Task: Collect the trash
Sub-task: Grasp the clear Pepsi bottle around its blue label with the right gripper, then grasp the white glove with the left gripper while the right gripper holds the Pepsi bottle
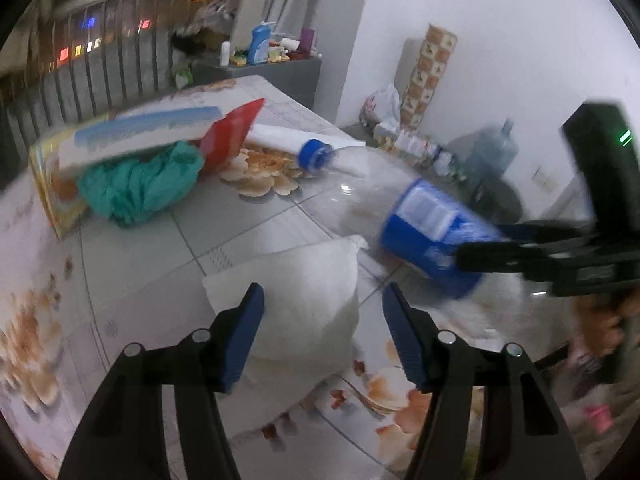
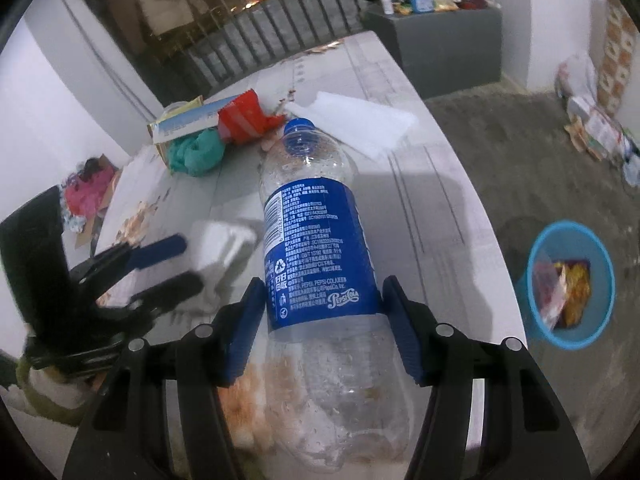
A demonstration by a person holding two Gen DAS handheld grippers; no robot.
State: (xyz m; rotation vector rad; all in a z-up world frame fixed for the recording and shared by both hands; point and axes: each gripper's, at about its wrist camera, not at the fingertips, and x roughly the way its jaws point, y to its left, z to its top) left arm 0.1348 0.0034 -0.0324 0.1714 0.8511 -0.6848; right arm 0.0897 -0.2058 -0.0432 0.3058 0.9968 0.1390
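An empty clear plastic bottle [image 2: 320,248] with a blue label and blue cap lies on the table, cap pointing away. My right gripper [image 2: 324,320] is shut on it, both blue pads against the label's lower edge. In the left wrist view the bottle [image 1: 420,224] comes in from the right with the right gripper [image 1: 478,242] on it. A crumpled white paper [image 1: 304,304] sits between the fingers of my left gripper [image 1: 324,332]. Its left pad meets the paper and a gap shows at the right pad. The right wrist view has the left gripper [image 2: 192,262] at that white paper [image 2: 224,248].
Further back on the floral tablecloth [image 1: 132,280] lie a teal crumpled bag [image 1: 136,188], a red wrapper [image 1: 232,136], a blue-and-white box [image 1: 140,132] and a flat white sheet [image 2: 356,120]. A blue bin [image 2: 568,284] holding wrappers stands on the floor to the right of the table.
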